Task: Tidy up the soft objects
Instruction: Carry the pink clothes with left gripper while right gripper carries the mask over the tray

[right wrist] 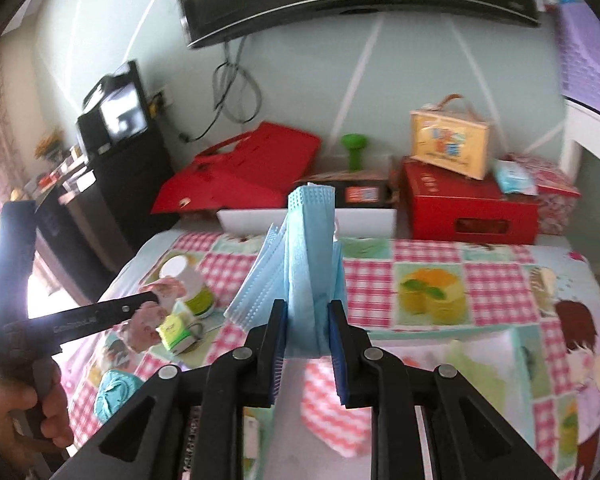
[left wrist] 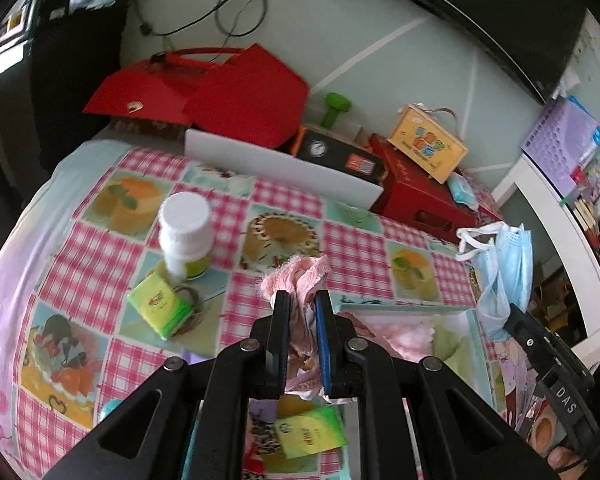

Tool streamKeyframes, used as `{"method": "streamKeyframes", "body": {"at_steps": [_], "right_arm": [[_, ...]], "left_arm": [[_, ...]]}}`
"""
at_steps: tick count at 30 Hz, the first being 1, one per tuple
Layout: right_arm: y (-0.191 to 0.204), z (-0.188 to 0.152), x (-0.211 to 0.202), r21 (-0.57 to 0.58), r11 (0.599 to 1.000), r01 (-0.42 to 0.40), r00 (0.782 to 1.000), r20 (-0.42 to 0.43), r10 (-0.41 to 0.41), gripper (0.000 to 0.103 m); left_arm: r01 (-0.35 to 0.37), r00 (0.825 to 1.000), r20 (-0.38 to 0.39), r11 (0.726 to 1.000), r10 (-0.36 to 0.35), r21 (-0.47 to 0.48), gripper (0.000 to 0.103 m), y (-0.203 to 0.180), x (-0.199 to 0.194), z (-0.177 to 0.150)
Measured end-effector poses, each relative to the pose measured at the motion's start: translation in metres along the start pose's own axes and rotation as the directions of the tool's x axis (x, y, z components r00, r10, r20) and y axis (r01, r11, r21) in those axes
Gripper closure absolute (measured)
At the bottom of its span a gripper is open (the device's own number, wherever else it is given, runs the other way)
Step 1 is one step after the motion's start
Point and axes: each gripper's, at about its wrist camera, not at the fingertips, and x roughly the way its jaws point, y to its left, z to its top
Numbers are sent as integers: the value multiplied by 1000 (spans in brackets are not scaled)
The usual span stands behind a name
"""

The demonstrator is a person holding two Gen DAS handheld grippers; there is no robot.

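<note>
Left gripper point(left wrist: 302, 300) fingers clamp pink lace cloth point(left wrist: 300, 276), right gripper point(right wrist: 308, 312) fingers clamp blue face masks point(right wrist: 300, 248); advise firm grip, since loose ends dangle below both pairs of fingers.

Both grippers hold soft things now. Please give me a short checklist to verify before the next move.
1. Left gripper shut on the pink cloth: ok.
2. Right gripper shut on the blue masks: ok.
3. Both loads lifted off the checked tablecloth: ok.
4. Masks held as one tidy stack: not ok, some fan out sideways.
5. White tray at the back of the table has free room: cannot tell.
6. White bottle stands upright, apart from the cloth: ok.
</note>
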Motion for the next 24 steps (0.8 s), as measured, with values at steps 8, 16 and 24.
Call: {"method": "streamKeyframes", "body": {"at_steps": [8, 16, 24], "right_arm": [[-67, -7, -36, 134, 984, 118, 992, 38, -124, 81], [-124, -20, -49, 248, 942, 225, 971, 29, -239, 81], [-154, -34, -41, 305, 915, 263, 963, -21, -270, 81]], "left_arm": [[48, 998, -53, 992, -42, 120, 91, -56, 16, -14], [91, 991, -119, 969, -65, 229, 91, -107, 37, -35], [150, 975, -205, 943, -90, 297, 90, -144, 60, -62]]}}
